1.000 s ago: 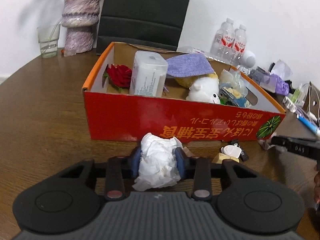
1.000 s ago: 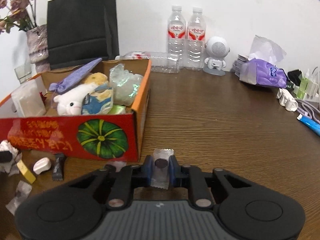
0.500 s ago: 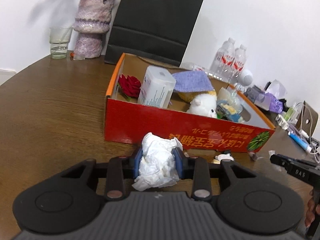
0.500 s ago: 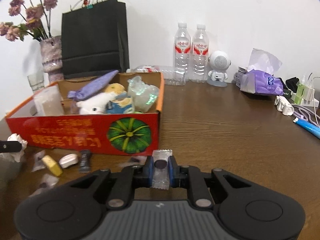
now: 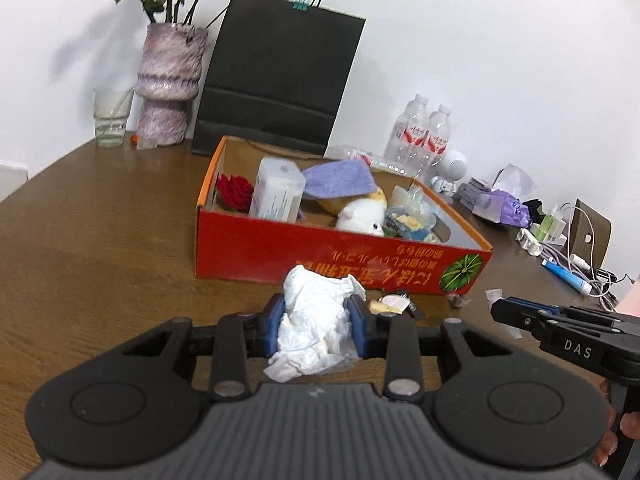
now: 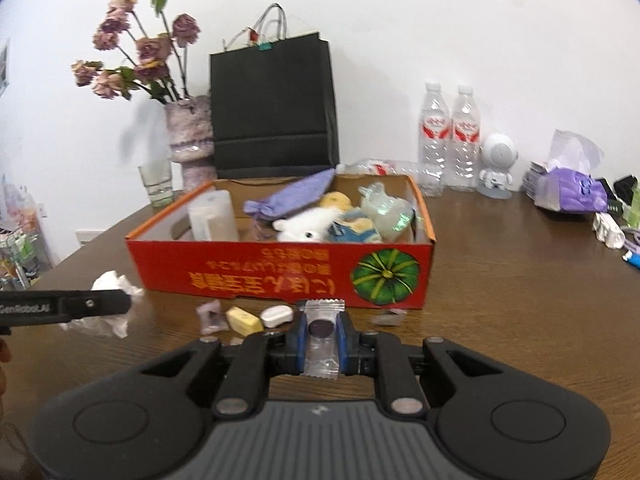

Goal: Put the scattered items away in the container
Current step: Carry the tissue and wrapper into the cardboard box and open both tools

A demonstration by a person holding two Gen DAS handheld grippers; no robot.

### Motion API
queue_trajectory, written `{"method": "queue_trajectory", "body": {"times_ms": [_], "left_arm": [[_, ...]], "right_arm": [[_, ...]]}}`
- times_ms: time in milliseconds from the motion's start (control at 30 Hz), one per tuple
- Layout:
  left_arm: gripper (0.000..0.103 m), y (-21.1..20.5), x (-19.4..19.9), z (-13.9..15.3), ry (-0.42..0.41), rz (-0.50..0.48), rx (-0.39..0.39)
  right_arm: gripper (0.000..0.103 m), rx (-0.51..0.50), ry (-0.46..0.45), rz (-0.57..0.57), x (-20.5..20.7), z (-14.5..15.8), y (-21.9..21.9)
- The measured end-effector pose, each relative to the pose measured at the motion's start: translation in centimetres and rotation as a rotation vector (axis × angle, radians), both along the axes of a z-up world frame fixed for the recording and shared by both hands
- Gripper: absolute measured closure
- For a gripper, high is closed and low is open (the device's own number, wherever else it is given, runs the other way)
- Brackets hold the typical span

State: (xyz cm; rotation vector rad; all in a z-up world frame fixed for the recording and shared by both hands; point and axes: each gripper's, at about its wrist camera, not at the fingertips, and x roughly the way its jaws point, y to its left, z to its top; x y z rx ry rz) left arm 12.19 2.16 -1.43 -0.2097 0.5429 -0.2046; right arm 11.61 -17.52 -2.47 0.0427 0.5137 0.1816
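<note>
Two grippers are seen in front of the red box, each with something pinched between its fingers. On the left, the left gripper is closed on a crumpled white tissue, which is squeezed between the blue pads and bulges out above and below them. From the right wrist view the same tissue is seen held off to the left of the box, behind the dark tip of that gripper. Moving across, the box is shown open on the wooden table, and inside it a red rose, a white tub, a purple cloth, a white soft toy and a clear wrapper are packed side by side. Against the box's front wall, a few small pieces are left lying on the table: a yellow block, a white pebble-shaped piece and some crumpled wrappers. Further right, the right gripper is shut on a small clear sachet with a dark round disc inside it, gripped upright between the blue pads, near the box's front right corner by the green pumpkin print. Behind the box, a black paper bag, a vase of dried flowers and two water bottles are lined up along the white wall.
</note>
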Motion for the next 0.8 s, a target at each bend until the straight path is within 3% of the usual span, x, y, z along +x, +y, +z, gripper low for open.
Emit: {"method": "queue_trajectory", "body": {"times_ms": [233,433,633,800], "left_arm": [[0.069,-1.5,1.7,2.2,-0.043,-0.072,0.004],[0.069,-3.5,6.8,4.5,-0.086,-0.087,0.018],[0.068,-4.1,12.2,2.9,-0.061,-0.038,-0.004],[0.065,-3.7,15.0,1.1,-0.007,-0.042,0.027]], "right_arm": [[0.089,0.017,-0.043,0.009,1.3,2.2,0.0],[0.089,0.021,-0.071,0.029,6.4,4.6,0.4],[0.089,0.011,-0.023,0.044,12.6,3.4,1.7],[0.087,-0.018,0.048,0.084,16.5,1.2,2.1]]}}
